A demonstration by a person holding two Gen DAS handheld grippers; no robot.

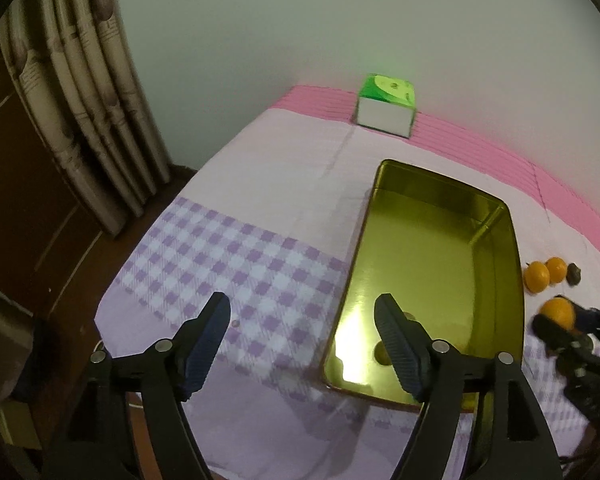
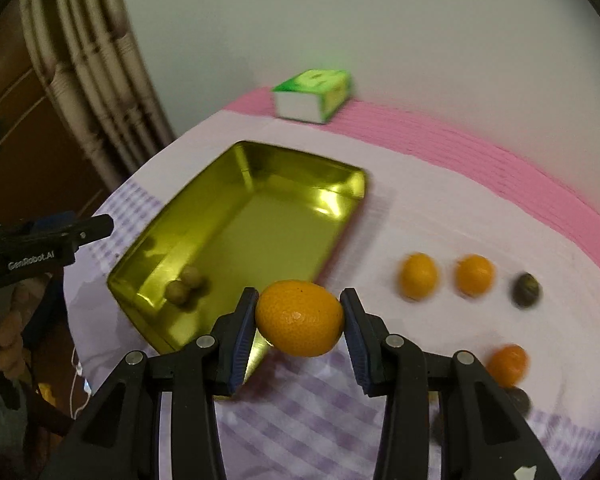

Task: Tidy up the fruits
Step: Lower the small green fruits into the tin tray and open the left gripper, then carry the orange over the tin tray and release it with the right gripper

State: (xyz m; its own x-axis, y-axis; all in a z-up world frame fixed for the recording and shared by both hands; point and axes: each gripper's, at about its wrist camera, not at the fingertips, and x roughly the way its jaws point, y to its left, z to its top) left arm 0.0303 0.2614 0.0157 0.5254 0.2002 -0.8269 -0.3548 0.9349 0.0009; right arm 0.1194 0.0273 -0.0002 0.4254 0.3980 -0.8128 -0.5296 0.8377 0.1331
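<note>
Right gripper [image 2: 300, 322] clamps orange citrus fruit [image 2: 300, 318], poised over near rim of gold tin tray [image 2: 260, 216]. Carry clear over rim, release low beside two green fruits [image 2: 184, 285]. Left gripper [image 1: 302, 344] gapes wide, empty, at tray's left edge. Three oranges [image 2: 418, 276], dark fruit [image 2: 526, 289] wait right; tray middle free.

We see a table [image 2: 440, 208] draped in a cloth, pale lilac with purple checks near us and pink stripes at the far edge. On it lie a gold metal tray [image 2: 204, 216], a green and white box [image 2: 312, 98] at the far edge, three oranges [image 2: 418, 276] right of the tray and a dark fruit [image 2: 526, 289] beside them
</note>
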